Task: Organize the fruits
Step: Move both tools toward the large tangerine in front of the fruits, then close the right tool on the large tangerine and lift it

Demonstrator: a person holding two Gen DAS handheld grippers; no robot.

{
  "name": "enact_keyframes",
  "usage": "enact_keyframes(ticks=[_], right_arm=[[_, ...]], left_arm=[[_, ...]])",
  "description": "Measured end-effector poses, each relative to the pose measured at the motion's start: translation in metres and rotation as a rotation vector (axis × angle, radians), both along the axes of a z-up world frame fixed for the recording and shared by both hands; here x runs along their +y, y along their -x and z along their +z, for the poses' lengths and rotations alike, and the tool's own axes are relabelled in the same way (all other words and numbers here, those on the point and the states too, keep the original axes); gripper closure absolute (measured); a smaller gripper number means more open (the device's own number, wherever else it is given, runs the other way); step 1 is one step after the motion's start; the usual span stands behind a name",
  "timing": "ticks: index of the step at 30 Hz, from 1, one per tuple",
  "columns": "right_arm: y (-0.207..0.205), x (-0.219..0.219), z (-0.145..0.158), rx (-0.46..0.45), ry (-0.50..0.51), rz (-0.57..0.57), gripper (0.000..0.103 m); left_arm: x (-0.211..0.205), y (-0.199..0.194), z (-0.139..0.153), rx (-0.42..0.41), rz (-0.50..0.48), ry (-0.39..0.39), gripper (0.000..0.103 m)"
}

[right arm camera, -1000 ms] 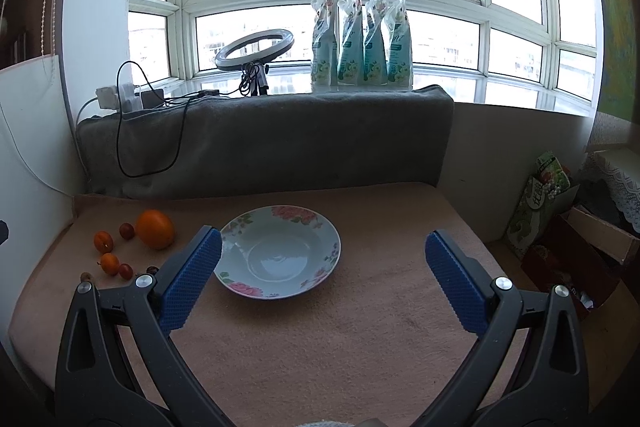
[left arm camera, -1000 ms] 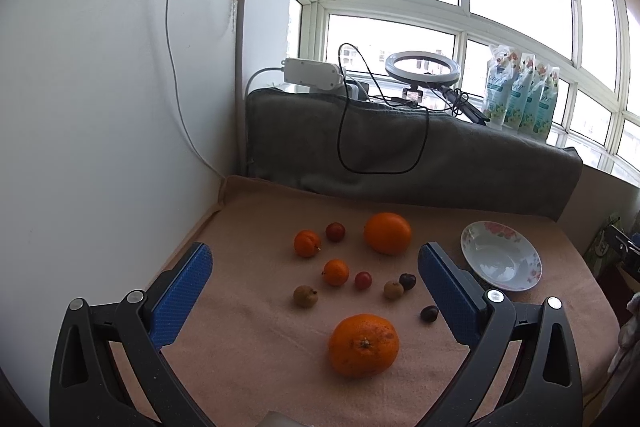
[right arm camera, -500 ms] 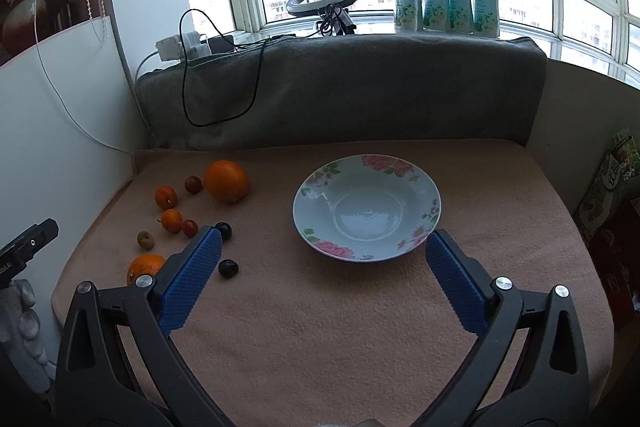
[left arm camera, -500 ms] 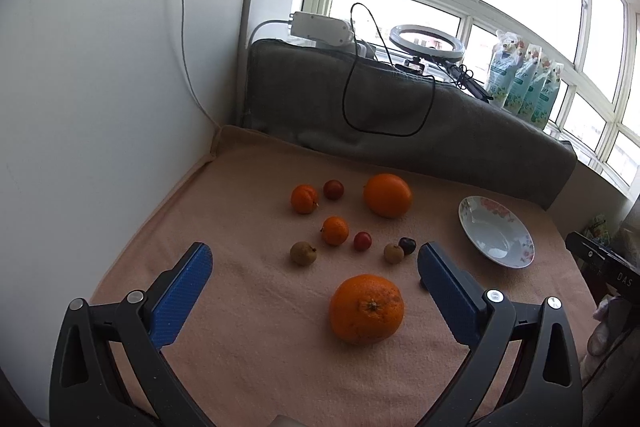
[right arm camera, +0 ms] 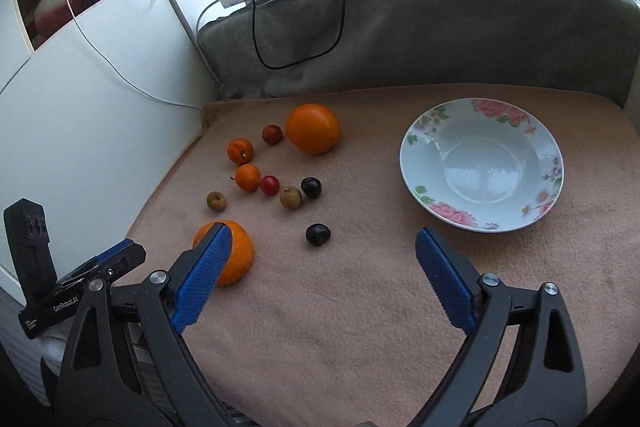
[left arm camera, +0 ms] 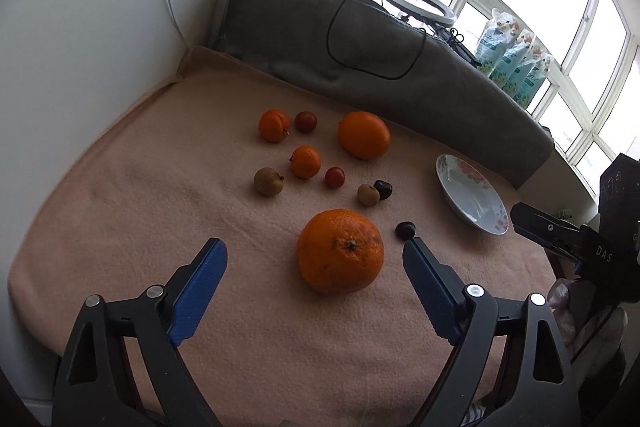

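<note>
Nearest the left gripper (left arm camera: 314, 257) sits the big orange (left arm camera: 340, 251), lying on the peach blanket (left arm camera: 160, 187) right between the spread blue pads, which hold nothing and are not yet touching the peel. The right gripper (right arm camera: 320, 249) is likewise released and empty, hovering over bare blanket with the floral bowl (right arm camera: 416, 147) just beyond its right pad. The likely step is a first pick of this big orange. To do it well, sink the left tool until the pads straddle the fruit's widest part, centre it, then close gently; a round fruit on soft cloth may roll if one pad lands first. Just beyond the big orange lies a dark plum (left arm camera: 405, 229), close to the right-hand pad, so keep that pad from nudging it. Farther from the big orange are the small fruits and a second orange (left arm camera: 363, 135). The bowl, to the big orange's far right, is empty.
</note>
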State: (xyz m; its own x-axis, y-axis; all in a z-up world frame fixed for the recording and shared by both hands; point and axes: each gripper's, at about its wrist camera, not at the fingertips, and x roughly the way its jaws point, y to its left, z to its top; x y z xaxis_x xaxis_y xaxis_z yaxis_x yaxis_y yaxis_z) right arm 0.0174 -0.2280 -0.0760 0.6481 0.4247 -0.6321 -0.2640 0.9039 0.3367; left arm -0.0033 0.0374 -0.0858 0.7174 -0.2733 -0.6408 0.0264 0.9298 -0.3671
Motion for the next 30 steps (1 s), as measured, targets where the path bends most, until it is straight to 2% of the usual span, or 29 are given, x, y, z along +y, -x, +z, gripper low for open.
enact_keyframes(ticks=[3,6,10,18,21,30], right_arm=[[-0.006,0.012,-0.006,0.038,-0.032,0.048,0.015],[-0.015,0.024,-0.015,0.075,-0.054,0.091,0.016],[-0.022,0.037,-0.025,0.120,-0.070,0.129,0.023],[-0.035,0.060,-0.040,0.199,-0.098,0.203,0.024],[-0.038,0.068,-0.045,0.217,-0.099,0.223,0.024],[-0.048,0.089,-0.057,0.245,-0.068,0.258,0.024]], left_arm=[[-0.002,-0.001,-0.007,0.019,-0.024,0.028,0.022],[-0.006,-0.003,-0.014,0.044,-0.047,0.056,0.023],[-0.011,-0.005,-0.022,0.062,-0.074,0.074,0.027],[-0.015,-0.011,-0.033,0.093,-0.113,0.096,0.034],[-0.016,-0.014,-0.035,0.100,-0.120,0.087,0.038],[-0.023,-0.017,-0.040,0.108,-0.141,0.047,0.041]])
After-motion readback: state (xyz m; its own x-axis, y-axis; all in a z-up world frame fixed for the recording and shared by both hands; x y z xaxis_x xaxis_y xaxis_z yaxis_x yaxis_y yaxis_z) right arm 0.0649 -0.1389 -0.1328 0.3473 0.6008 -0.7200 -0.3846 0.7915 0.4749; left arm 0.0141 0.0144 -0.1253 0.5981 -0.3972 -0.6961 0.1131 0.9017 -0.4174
